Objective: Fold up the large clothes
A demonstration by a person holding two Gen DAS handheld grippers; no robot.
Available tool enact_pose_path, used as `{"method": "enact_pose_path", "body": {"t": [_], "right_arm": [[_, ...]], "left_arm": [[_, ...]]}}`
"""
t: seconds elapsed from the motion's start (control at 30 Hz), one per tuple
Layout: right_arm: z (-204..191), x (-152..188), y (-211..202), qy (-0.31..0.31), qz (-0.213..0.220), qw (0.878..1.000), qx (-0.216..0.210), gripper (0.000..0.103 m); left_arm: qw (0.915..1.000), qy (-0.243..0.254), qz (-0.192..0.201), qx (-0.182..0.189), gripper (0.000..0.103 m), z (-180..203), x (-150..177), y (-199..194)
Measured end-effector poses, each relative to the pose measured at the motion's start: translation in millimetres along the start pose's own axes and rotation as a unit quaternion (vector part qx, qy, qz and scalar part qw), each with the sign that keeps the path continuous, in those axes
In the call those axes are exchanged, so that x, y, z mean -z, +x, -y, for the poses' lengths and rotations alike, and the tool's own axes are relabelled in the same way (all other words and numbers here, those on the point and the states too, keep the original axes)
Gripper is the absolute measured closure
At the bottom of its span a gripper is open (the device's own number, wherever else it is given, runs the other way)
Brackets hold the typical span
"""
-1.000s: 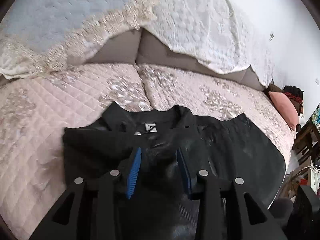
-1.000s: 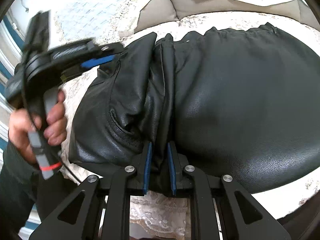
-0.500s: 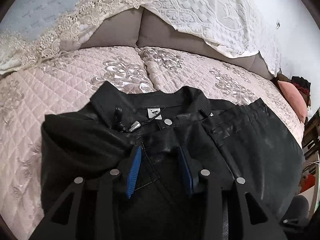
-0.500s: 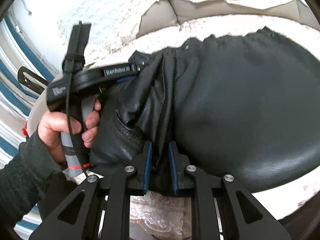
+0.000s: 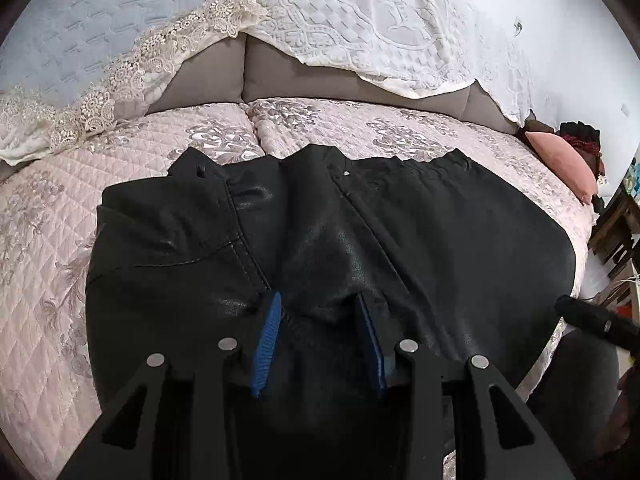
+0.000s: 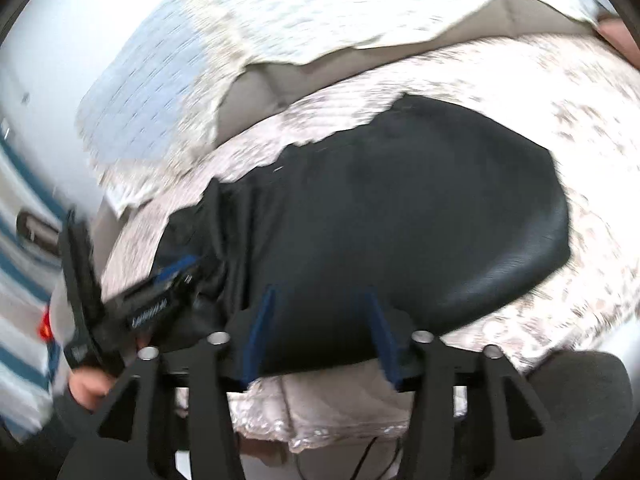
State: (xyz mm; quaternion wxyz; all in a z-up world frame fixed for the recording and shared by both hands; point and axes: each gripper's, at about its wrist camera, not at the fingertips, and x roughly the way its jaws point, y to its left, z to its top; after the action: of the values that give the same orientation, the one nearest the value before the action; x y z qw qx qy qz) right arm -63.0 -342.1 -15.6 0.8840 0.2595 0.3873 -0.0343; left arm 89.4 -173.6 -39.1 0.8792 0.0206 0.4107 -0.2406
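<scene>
My right tool has just been opening and has let go of the black leather jacket, which lies folded on the quilted bed. My left tool grips a thick, shiny fold. I think I should press this stiff, smooth leather flat and line the edges up

The black leather jacket lies spread on the pink quilted bed cover. Behind it stand grey cushions draped with a white lace throw. A pink pillow lies at the bed's far right.
</scene>
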Motion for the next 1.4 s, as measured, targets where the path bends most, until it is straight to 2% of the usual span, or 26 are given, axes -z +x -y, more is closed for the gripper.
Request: {"method": "enact_pose_path", "body": {"t": [0.13,0.23,0.3,0.47,0.63,1.07,1.3,1.4], "right_arm": [[26,-1,-13,0.06,0.017,0.998,-0.003,0.043],[43,-4,-22,0.099,0.033,0.995,0.003,0.041],[55,-4,-26,0.126,0.041,0.991,0.012,0.038],[82,-4,-28,0.192,0.051,0.98,0.009,0.037],[109,-5,-15,0.233,0.034,0.972,0.004,0.036],[113,-9,-7,0.232,0.042,0.972,-0.004,0.034],[110,-11,-3,0.219,0.041,0.975,0.008,0.034],[112,-10,-4,0.229,0.046,0.972,0.003,0.034]], "left_arm": [[0.9999,-0.006,-0.01,0.009,0.063,0,-9,-9],[0.9999,-0.006,0.004,0.014,0.063,1,-16,-18],[0.9999,-0.004,0.014,0.0,0.063,0,-24,-17],[0.9993,-0.036,0.003,-0.005,0.063,-12,-41,5],[0.9995,-0.025,-0.016,-0.013,0.063,-5,-33,29],[0.9995,-0.003,-0.007,-0.031,0.061,1,-28,35],[0.9989,0.012,0.003,-0.045,0.061,6,-26,36],[0.9987,0.015,0.002,-0.048,0.061,7,-26,35]]}}
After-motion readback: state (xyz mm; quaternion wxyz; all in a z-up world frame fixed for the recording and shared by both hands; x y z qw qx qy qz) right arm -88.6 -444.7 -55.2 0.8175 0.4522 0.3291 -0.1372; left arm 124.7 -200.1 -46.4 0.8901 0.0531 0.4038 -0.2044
